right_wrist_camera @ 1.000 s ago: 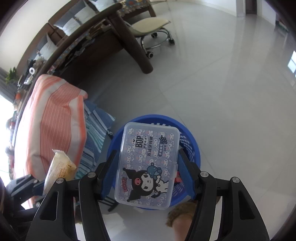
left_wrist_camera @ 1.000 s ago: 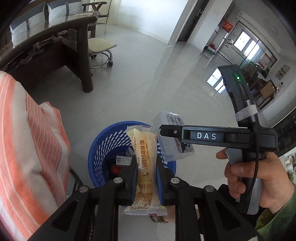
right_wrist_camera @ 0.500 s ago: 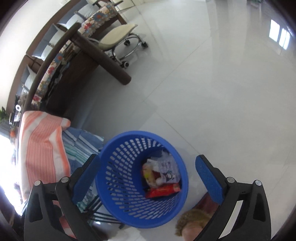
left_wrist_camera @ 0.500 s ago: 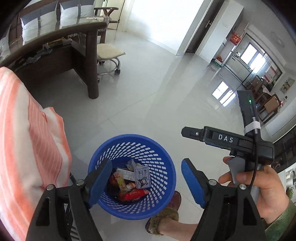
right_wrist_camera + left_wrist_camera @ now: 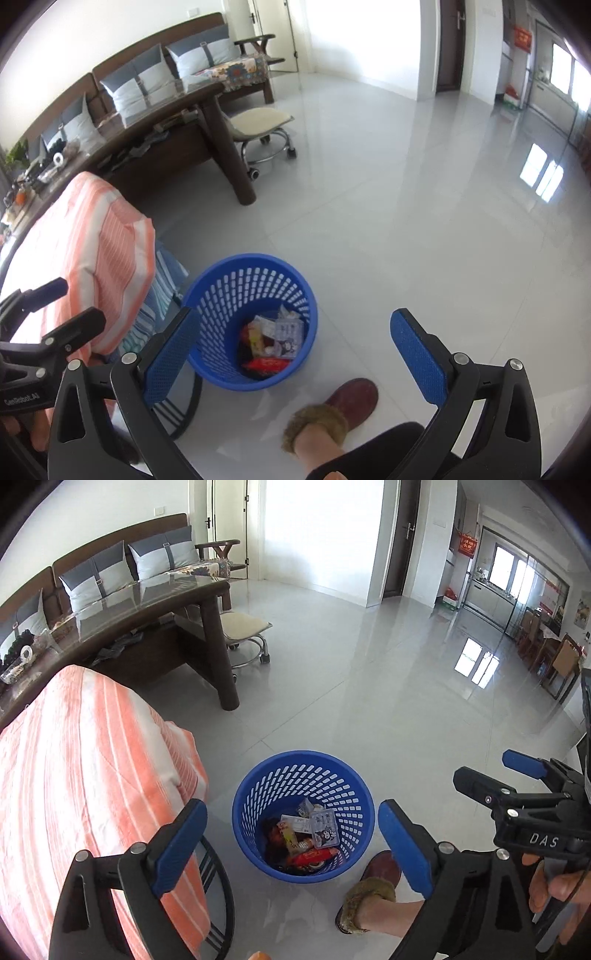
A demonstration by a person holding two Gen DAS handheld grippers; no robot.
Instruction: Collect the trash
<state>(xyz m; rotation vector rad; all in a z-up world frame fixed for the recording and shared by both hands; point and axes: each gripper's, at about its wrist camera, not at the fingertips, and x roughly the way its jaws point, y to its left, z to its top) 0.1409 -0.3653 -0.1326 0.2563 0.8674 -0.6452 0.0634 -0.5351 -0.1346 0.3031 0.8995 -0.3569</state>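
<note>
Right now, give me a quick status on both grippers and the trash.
Left gripper and right gripper open, jaws just opened, nothing between them. Wrappers and clear plastic box inside blue perforated plastic basket. Slippered foot beside basket.

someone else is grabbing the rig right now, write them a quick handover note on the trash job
Left gripper: open, nothing between its fingers; the jaws have just been opening.
Right gripper: open and empty too, its jaws also just opened.
Both hang above the blue basket, which stands on the floor beside the striped cushion.
Done: the snack wrapper and the cartoon plastic box now lie in the basket with the other packets, including a red wrapper.
Left: no loose trash shows on the floor in these views; look around for more before finishing. Mind the slippered foot next to the basket.
</note>
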